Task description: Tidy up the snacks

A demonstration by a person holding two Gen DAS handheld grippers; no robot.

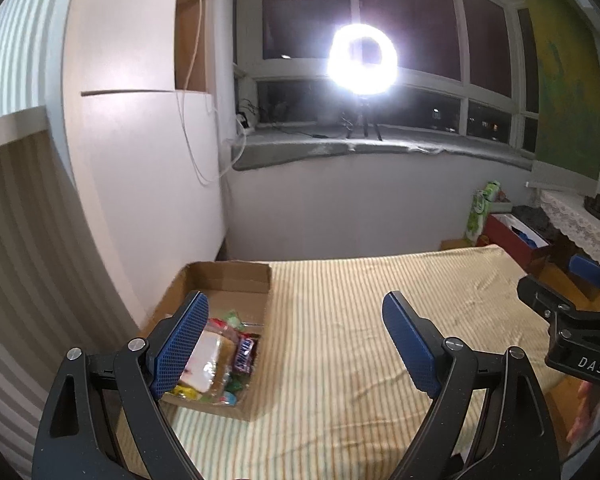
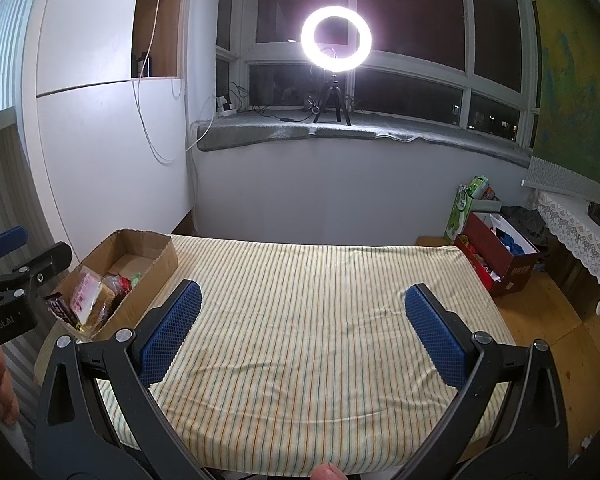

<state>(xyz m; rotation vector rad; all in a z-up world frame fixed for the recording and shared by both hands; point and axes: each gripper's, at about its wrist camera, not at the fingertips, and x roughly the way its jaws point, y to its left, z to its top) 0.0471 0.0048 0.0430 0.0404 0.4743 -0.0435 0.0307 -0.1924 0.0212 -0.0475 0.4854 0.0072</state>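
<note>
We cannot read most wrappers in the cardboard box (image 1: pixel 204 280) at nine o'clock: the left gripper's (image 1: pixel 296 340) near pad covers part of the heap, and the snacks (image 1: pixel 220 356) beneath overlap one another. In the right wrist view the box's (image 2: pixel 140 258) near corner is cut by the gripper arm. The ring light (image 2: pixel 336 38) at twelve o'clock glares out its surroundings. The red box's (image 2: pixel 500 264) contents at three o'clock are too small to identify.

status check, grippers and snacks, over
Left gripper open, empty. Right gripper open, empty. Snacks piled in cardboard box at striped cloth's left edge. Nothing in the way.
</note>
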